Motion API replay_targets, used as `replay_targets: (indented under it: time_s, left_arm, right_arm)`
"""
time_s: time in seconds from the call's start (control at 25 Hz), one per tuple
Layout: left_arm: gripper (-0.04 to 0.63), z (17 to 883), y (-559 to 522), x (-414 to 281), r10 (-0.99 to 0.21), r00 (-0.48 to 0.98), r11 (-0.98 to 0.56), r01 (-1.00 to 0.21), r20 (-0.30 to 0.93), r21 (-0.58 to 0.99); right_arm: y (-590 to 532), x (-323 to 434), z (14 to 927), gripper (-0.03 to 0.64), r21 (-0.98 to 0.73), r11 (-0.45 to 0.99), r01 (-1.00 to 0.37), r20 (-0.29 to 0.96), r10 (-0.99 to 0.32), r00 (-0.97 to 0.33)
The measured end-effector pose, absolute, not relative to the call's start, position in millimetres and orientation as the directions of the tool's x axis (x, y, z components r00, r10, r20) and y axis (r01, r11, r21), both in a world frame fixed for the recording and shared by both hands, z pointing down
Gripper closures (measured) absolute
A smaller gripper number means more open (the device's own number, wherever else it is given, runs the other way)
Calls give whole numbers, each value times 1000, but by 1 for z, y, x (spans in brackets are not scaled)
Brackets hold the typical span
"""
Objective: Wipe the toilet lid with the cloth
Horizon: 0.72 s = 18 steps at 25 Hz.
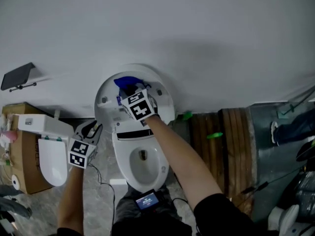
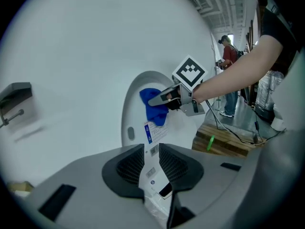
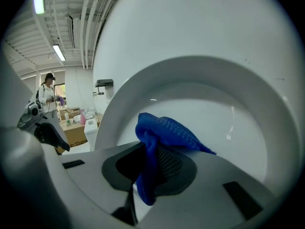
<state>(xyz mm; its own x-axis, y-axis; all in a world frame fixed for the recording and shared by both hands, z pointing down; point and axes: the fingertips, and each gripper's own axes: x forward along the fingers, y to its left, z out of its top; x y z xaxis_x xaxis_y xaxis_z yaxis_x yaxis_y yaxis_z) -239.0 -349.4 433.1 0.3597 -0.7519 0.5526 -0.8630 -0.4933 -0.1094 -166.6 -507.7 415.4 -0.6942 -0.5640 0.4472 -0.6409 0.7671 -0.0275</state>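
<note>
Toilet lid [image 1: 147,75]: one, raised, one blue cloth [image 1: 127,82] at its 12 o'clock.
Two tongs: right gripper [image 1: 130,89] clamped on cloth; left gripper [image 1: 92,130], 8 o'clock off lid, jaws narrowly apart, empty.

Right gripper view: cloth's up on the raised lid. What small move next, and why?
Probably slide the right claw sideways across the toilet lid with the blue cloth pressed on: the cloth, clamped in the claw, covers one small patch near the top, with bare lid around.

Cloth [image 3: 167,132]: blue, fine mesh weave. Toilet lid [image 2: 132,106]: white; label [image 2: 148,132] blue-and-white. Wall [image 1: 147,23]: white. Pallet [image 1: 229,141]: brown.
</note>
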Motion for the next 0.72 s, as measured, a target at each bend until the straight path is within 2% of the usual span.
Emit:
replay_targets:
  time_s: [0.72]
  left_arm:
    - [497,534,-320,-239,-657,371,-485,-874,656,8]
  right_arm:
    - [-460,-187,579,561,-144,805,-576,573,-406,-711]
